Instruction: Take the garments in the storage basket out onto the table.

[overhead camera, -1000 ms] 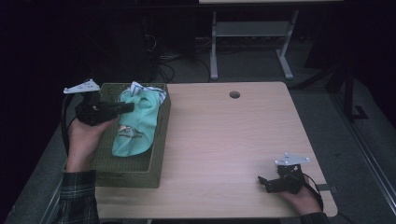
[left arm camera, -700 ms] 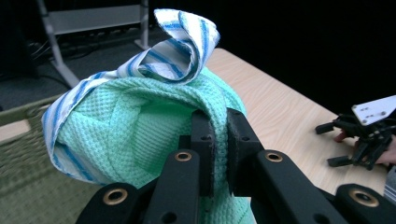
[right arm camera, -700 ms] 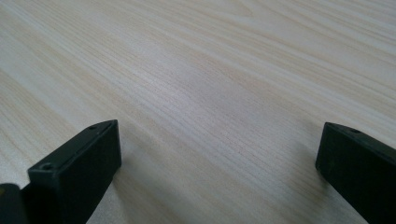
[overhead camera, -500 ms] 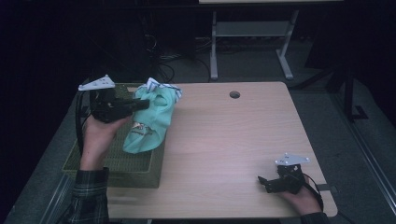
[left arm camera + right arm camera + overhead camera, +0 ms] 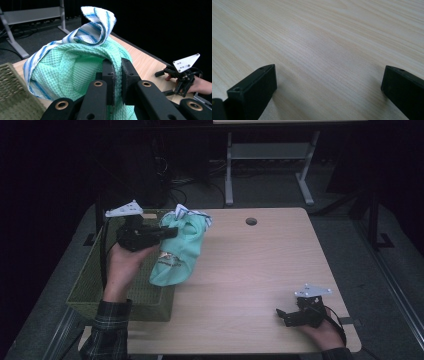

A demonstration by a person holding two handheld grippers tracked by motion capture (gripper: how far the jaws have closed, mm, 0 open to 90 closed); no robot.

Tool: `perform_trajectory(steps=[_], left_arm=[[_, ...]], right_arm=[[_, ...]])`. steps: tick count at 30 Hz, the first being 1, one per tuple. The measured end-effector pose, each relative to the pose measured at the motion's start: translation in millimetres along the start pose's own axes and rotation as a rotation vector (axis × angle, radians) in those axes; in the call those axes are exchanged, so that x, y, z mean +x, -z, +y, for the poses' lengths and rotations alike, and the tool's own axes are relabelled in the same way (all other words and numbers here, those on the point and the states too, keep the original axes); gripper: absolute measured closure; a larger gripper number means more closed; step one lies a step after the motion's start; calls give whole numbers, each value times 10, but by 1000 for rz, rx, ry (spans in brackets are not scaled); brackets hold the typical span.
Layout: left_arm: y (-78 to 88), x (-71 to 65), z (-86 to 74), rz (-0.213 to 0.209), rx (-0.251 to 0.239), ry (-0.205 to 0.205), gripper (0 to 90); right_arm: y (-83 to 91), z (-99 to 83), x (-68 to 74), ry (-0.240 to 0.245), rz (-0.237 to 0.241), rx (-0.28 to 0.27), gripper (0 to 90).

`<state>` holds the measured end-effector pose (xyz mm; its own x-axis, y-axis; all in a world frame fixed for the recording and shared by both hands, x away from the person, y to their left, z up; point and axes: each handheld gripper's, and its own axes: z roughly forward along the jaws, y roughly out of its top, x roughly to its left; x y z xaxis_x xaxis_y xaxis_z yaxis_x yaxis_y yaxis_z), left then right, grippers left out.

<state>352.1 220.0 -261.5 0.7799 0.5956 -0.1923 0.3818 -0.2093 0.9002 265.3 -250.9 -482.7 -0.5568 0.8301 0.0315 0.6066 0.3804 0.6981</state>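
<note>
A mint-green waffle cloth point(image 5: 177, 252) with a blue-and-white striped edge hangs over the right rim of the olive mesh basket point(image 5: 90, 287) and the table. My left gripper point(image 5: 167, 232) is shut on a fold near its top. In the left gripper view the jaws point(image 5: 118, 67) pinch the green cloth point(image 5: 75, 67), with the striped edge curling above. My right gripper point(image 5: 282, 315) rests on the table near the front right corner, open with nothing between its fingers. In the right gripper view, my right gripper point(image 5: 329, 80) has bare wood point(image 5: 324, 37) between its jaws.
The wooden table point(image 5: 260, 260) has a round cable hole point(image 5: 251, 221) at the back. The basket sits at the table's left edge. A grey metal frame point(image 5: 270, 155) stands on the floor behind. The right gripper point(image 5: 180, 75) also appears in the left gripper view.
My left gripper has carried the cloth up out of the basket and to the right, so it now hangs over the basket's rim and the table. The right gripper has stayed put.
</note>
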Motion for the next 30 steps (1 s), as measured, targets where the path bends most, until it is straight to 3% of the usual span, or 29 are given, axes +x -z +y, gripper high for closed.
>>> perform_trajectory(steps=[12,19,30], left_arm=[[-213,-190,23,-22,-5,-18,831],[-405,-327,8,-38,31,-38,831],[-732,-491,-58,-85,66,-38,832]], right_arm=[[1,0,-1,2,0,1,0],[1,0,1,-2,0,1,0],[2,0,0,-1,1,1,0]])
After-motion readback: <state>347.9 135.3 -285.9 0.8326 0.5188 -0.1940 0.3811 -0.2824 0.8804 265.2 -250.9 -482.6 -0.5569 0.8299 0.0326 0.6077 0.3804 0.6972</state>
